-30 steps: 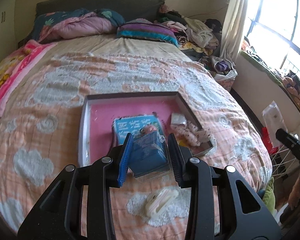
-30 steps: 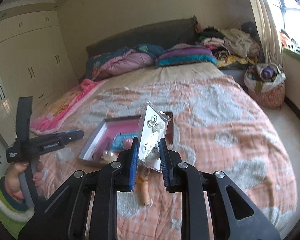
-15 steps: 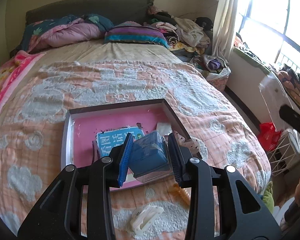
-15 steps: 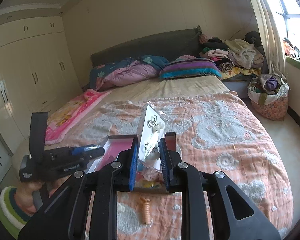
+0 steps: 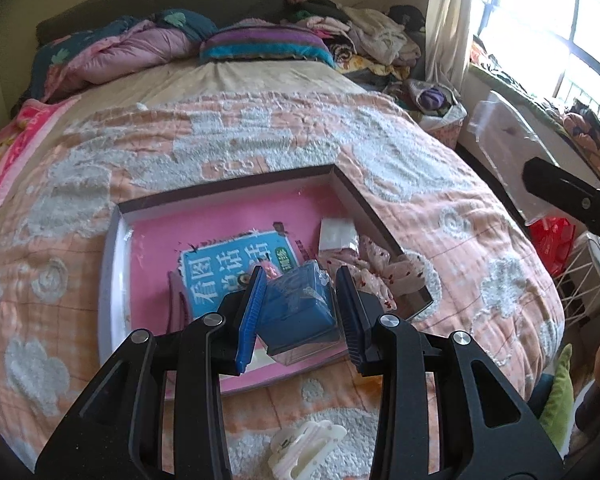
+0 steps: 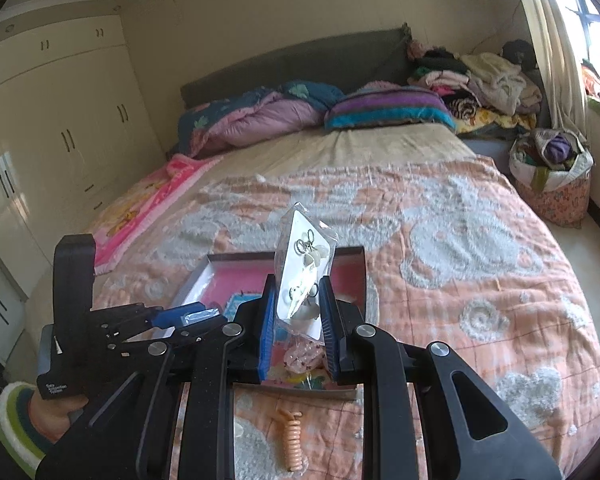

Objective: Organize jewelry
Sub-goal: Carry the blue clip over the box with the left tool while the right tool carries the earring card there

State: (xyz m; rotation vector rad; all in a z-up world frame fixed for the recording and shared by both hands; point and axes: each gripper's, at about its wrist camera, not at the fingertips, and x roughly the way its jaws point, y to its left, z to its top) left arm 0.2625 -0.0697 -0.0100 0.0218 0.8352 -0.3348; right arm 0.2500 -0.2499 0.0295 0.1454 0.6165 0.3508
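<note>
Both tools are matte black skeleton frames with silver round-headed screws and ribbed blue pads (image 5: 251,316) — the left tool (image 6: 188,317) carries small white lettering, above a green-and-white striped knitted cuff (image 6: 14,420).

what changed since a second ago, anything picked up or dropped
Both grippers moved in over the pink-lined tray. Nothing was picked up or let go: the left gripper still holds the blue box, the right gripper the earring packet. The white hair clip stayed on the blanket.
</note>
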